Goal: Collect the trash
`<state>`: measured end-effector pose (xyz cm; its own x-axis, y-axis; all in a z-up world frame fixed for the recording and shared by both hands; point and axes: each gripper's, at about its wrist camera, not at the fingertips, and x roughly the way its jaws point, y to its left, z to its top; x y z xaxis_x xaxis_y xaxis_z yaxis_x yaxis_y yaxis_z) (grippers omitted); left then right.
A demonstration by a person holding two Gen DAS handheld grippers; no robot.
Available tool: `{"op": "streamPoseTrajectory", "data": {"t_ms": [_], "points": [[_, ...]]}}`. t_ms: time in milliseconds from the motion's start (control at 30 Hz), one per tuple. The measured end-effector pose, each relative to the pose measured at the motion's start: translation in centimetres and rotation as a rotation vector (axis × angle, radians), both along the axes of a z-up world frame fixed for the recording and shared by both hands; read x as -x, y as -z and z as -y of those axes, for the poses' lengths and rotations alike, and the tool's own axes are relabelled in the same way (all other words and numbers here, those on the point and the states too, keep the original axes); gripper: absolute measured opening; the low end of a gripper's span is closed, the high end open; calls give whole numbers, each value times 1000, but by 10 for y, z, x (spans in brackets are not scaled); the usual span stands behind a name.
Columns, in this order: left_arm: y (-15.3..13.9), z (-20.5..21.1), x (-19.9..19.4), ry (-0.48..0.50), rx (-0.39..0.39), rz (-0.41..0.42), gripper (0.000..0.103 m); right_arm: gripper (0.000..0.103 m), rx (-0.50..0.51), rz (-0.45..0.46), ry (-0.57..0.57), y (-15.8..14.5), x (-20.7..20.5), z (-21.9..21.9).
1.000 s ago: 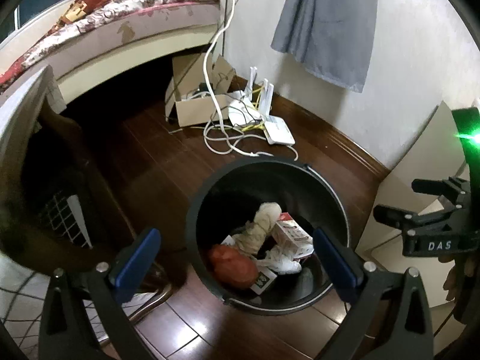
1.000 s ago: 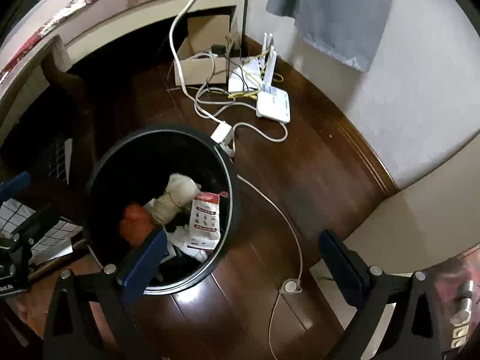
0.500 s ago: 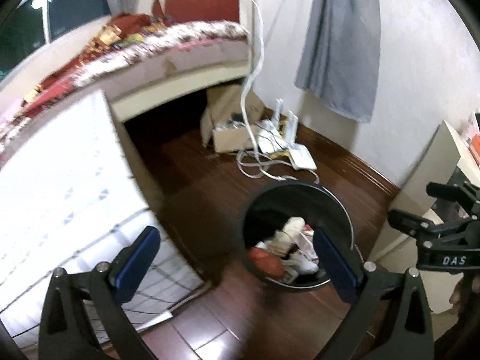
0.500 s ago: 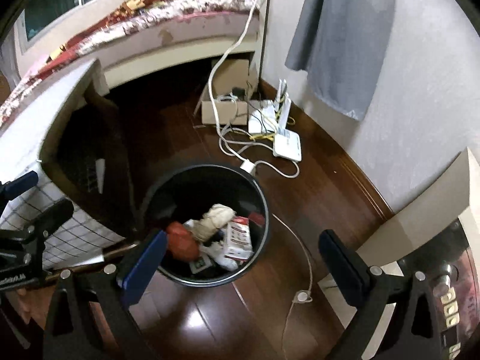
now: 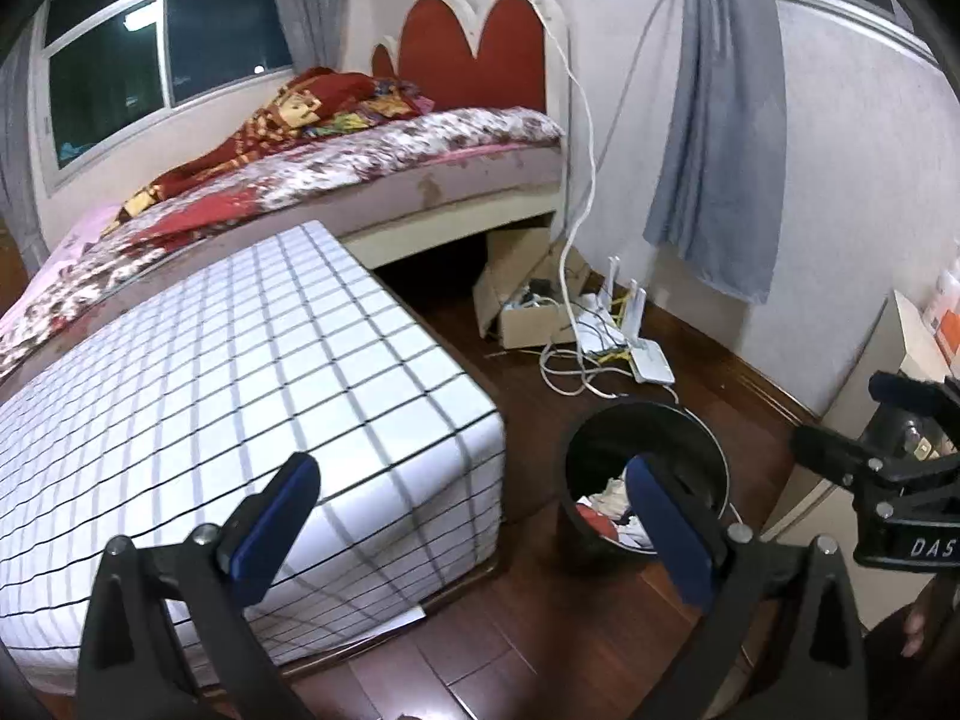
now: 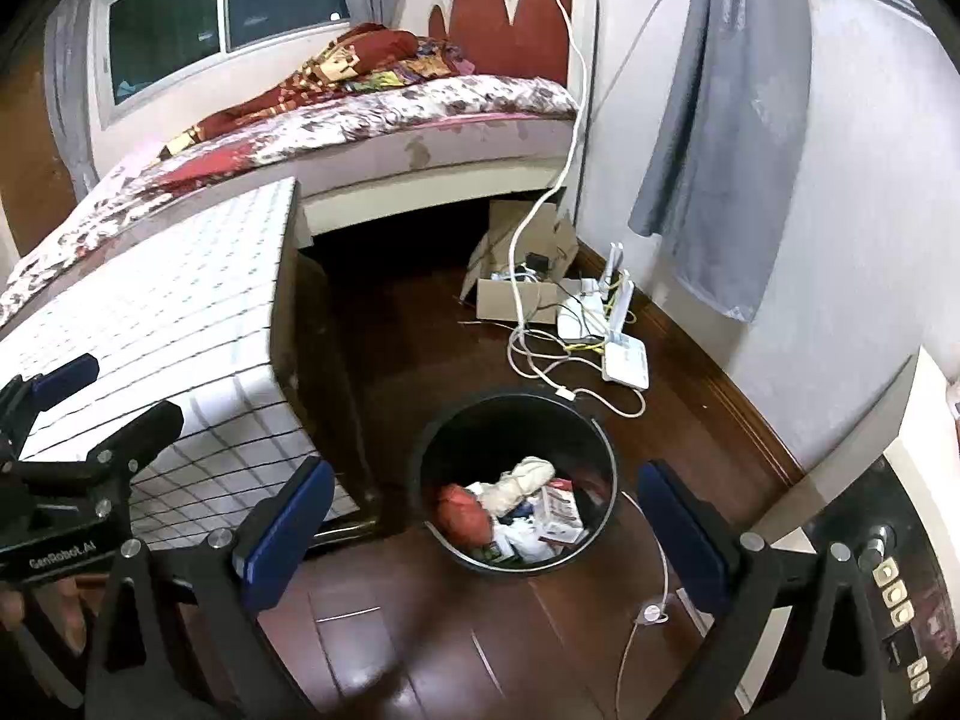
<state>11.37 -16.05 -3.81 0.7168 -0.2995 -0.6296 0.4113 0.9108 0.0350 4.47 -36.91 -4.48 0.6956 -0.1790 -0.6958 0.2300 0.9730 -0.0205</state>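
On the dark wood floor the black bin (image 6: pixel 516 480) sits below the right tool (image 6: pixel 486 516); both tools spread, empty, left tool (image 5: pixel 468 516) farther off

The black bin (image 6: pixel 517 483) stands open-topped on the wooden floor (image 6: pixel 420 648), half-filled with trash (image 6: pixel 516 510). The checked table (image 6: pixel 180 324) crowds its left side (nearly touching), and cables (image 6: pixel 564 372) trail against its far rim. Bare floor lies in front.
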Motion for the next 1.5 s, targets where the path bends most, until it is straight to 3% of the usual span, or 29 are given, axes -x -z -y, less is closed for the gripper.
{"op": "streamPoseTrajectory", "data": {"t_ms": [367, 767, 1500], "points": [[-28, -48, 47, -37, 8, 61, 102, 102, 23, 49, -26, -34, 33, -50], [-59, -79, 77, -35, 72, 128, 102, 102, 90, 115, -42, -76, 70, -83], [-65, -100, 70, -69, 100, 140, 102, 102, 100, 116, -80, -77, 64, -101]]}}
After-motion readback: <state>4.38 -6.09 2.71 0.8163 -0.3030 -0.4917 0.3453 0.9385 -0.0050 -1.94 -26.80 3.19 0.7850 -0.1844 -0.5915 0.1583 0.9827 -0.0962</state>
